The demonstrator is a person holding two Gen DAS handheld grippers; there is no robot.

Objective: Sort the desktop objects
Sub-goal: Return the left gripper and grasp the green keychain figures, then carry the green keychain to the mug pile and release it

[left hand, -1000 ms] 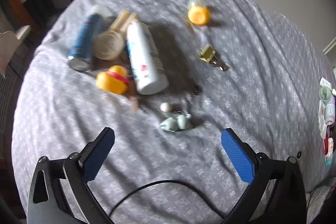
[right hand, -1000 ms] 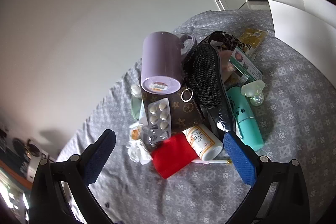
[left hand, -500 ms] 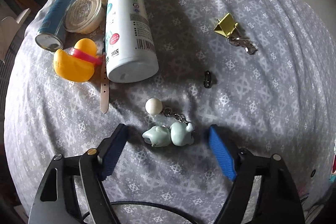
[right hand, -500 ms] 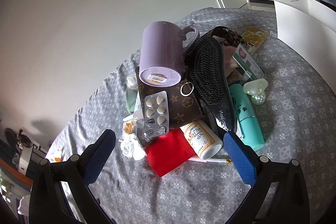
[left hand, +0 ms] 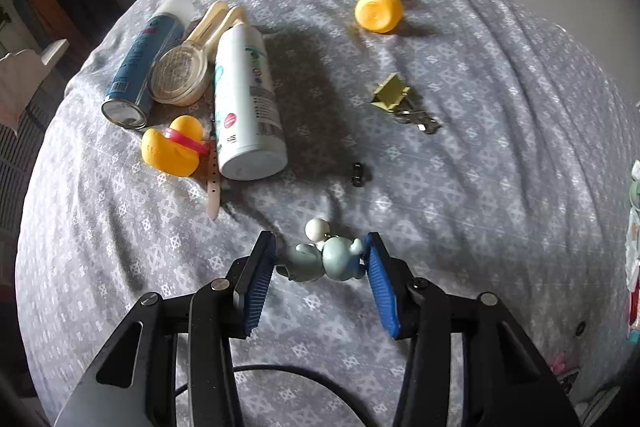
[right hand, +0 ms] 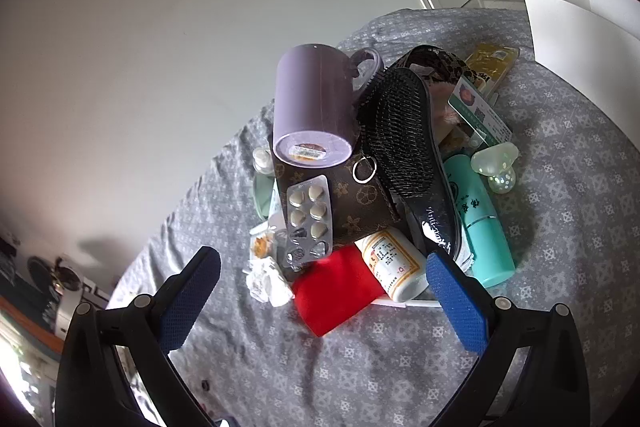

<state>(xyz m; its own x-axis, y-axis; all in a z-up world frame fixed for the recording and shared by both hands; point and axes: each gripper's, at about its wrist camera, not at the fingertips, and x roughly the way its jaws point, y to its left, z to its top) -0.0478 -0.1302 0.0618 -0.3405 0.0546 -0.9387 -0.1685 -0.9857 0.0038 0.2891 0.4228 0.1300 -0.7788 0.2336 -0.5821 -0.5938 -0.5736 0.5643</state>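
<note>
Presently, sorting is judged as partly done. Grouped ahead of the right tool (right hand: 320, 297): purple mug (right hand: 310, 107), black hairbrush (right hand: 404, 155), blister pack (right hand: 310, 213), teal bottle (right hand: 482, 223), pill bottle (right hand: 394, 263) and red cloth (right hand: 336, 293), heaped touching one another on the grey patterned cloth (right hand: 400, 367). Left scattered ahead of the left tool (left hand: 320, 261): white spray bottle (left hand: 246, 107), blue can (left hand: 142, 69), rubber duck (left hand: 172, 147), orange-capped bottle (left hand: 376, 9), binder clip (left hand: 390, 95). Left tool: jaws narrowed and closing, pale green figurine keychain (left hand: 326, 261) lying between them; right pad touching it, left pad just beside it, grip not yet firm. Right tool: jaws wide, nothing held or touched.
</note>
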